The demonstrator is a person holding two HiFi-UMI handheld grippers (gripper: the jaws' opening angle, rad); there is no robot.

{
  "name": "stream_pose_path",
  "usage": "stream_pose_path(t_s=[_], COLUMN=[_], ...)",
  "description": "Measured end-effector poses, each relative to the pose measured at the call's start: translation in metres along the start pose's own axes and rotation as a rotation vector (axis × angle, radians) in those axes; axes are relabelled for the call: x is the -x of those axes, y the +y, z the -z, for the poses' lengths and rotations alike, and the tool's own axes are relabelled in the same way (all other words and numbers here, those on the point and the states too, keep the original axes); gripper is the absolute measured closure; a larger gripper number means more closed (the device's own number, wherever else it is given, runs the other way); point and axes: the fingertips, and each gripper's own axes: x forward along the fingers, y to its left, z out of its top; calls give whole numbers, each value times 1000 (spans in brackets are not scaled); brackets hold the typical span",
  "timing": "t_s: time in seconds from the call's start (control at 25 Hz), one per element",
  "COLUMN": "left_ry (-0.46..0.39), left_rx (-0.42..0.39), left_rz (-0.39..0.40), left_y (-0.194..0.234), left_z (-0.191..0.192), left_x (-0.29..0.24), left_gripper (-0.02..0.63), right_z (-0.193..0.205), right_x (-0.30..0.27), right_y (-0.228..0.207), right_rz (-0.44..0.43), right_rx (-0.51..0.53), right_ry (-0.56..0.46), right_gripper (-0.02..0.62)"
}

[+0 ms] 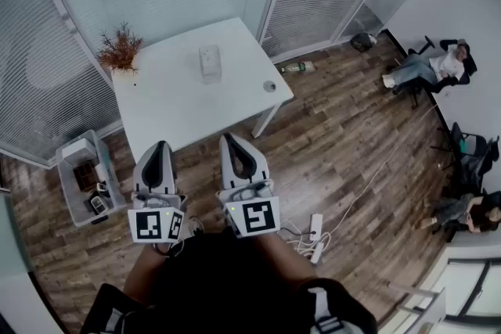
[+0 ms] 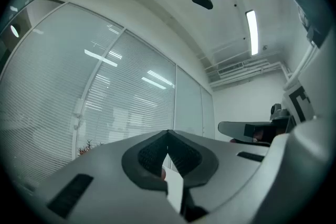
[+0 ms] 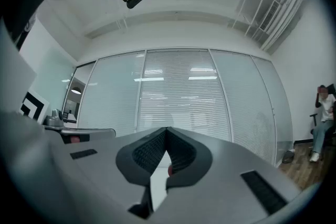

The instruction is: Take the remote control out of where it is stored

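Grey floor crate (image 1: pixel 66 188) beside white table (image 1: pixel 180 98) — small items inside, indistinct.

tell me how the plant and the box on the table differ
Colour: the plant is reddish-brown; the box is white, nearly matching the table.
Shape: the plant is bushy and spiky; the box is a plain upright block.
Place: in the head view the plant sits at the table's far left corner, the box nearer its middle.
Both stand on the table.
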Motion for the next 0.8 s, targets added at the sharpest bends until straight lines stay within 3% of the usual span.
stream_pose_path(t_s=[0.8], left_ry=[29], left_rx=[-8], left_rz=[-24], left_y=[-18], left_z=[7], left_x=[5], left_gripper=[600], right_z=[-1], right_x=[9], right_y=[-6], right_rz=[-27], right_rx=[27], right_ry=[-10], right_gripper=[595])
